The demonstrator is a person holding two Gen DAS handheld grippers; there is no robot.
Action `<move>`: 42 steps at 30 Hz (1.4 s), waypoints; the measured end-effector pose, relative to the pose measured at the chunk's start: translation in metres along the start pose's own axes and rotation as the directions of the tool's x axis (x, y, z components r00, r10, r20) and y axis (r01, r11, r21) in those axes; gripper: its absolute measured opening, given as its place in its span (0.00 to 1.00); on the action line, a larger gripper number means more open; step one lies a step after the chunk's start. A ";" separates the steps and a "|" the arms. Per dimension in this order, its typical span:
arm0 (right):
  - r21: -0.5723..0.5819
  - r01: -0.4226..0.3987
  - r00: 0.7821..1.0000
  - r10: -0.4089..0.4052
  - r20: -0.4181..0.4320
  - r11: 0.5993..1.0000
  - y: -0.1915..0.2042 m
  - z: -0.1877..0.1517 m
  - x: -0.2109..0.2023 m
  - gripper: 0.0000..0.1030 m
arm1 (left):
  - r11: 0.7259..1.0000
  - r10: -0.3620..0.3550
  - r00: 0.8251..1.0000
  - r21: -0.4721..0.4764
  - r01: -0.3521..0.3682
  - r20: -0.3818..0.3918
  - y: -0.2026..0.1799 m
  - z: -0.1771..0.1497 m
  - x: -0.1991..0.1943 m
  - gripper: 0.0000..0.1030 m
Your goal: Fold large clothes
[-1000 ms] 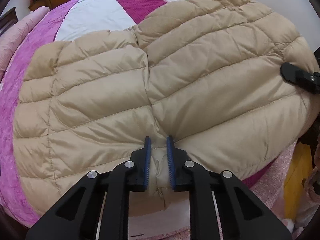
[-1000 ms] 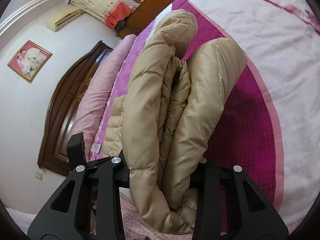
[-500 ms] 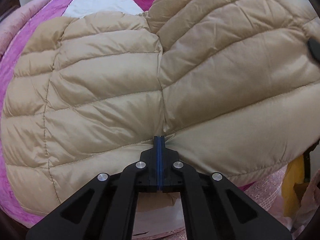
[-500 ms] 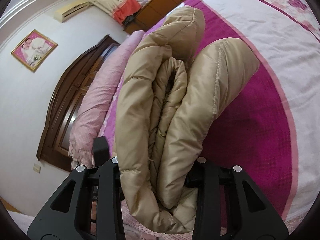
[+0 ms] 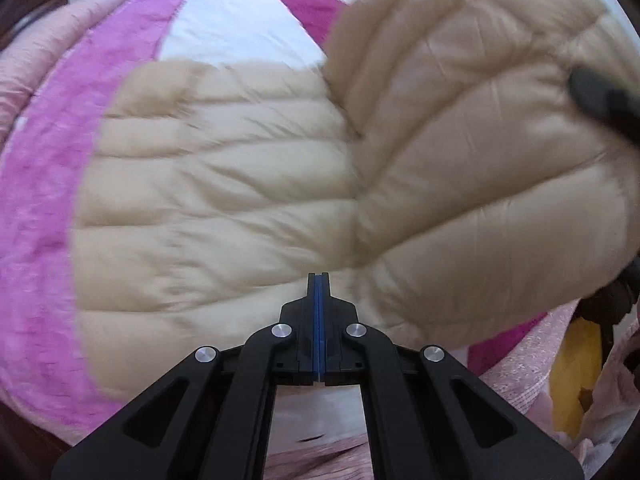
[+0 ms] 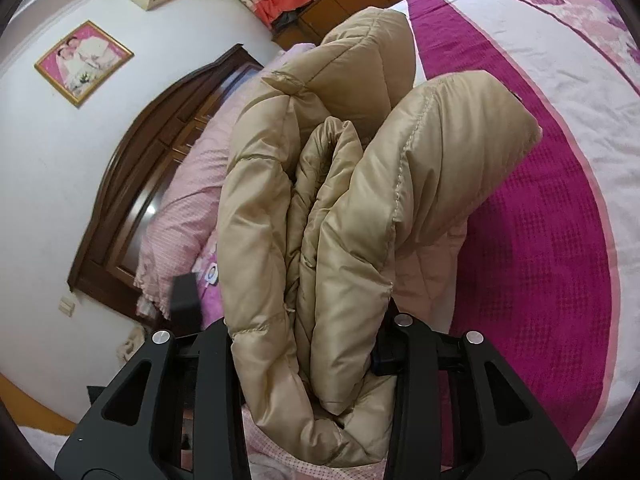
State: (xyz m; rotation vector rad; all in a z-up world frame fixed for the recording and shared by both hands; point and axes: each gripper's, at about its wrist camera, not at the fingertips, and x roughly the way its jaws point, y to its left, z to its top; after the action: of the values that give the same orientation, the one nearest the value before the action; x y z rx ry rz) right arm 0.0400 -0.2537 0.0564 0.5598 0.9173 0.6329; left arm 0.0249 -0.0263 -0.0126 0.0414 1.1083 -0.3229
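Since a moment ago, my left gripper [image 5: 319,280] has squeezed shut on the near edge of the puffy coat [image 5: 224,216] and is lifting it off the bed [image 5: 44,184], so one half is flipping over. My right gripper [image 6: 312,344] is hugging a fat bunch of coat. I am seeing no boxes or baskets.
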 end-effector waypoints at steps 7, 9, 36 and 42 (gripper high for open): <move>-0.043 0.061 0.998 -0.063 -0.032 0.997 0.020 0.003 0.014 0.34 | 0.992 0.080 0.996 -0.096 -0.076 0.044 0.043 0.003 -0.021 0.00; -0.057 0.074 0.996 -0.076 -0.044 0.996 0.026 0.005 0.020 0.34 | 0.991 0.079 0.996 -0.112 -0.075 0.036 0.054 0.002 -0.023 0.00; -0.113 0.058 0.971 -0.082 -0.225 0.992 0.061 0.003 0.121 0.35 | 0.950 0.162 0.986 -0.277 -0.142 0.049 0.150 -0.021 -0.035 0.22; -0.157 0.093 0.954 -0.133 -0.267 0.983 0.070 -0.006 0.149 0.43 | 0.947 0.161 0.985 -0.292 -0.138 0.059 0.170 -0.027 -0.042 0.22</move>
State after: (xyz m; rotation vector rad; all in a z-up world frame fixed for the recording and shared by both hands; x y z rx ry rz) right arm 0.0846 -0.0994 0.0209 0.2908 1.1481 0.6778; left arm 0.0309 0.1507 -0.0095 -0.1437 1.0543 -0.0249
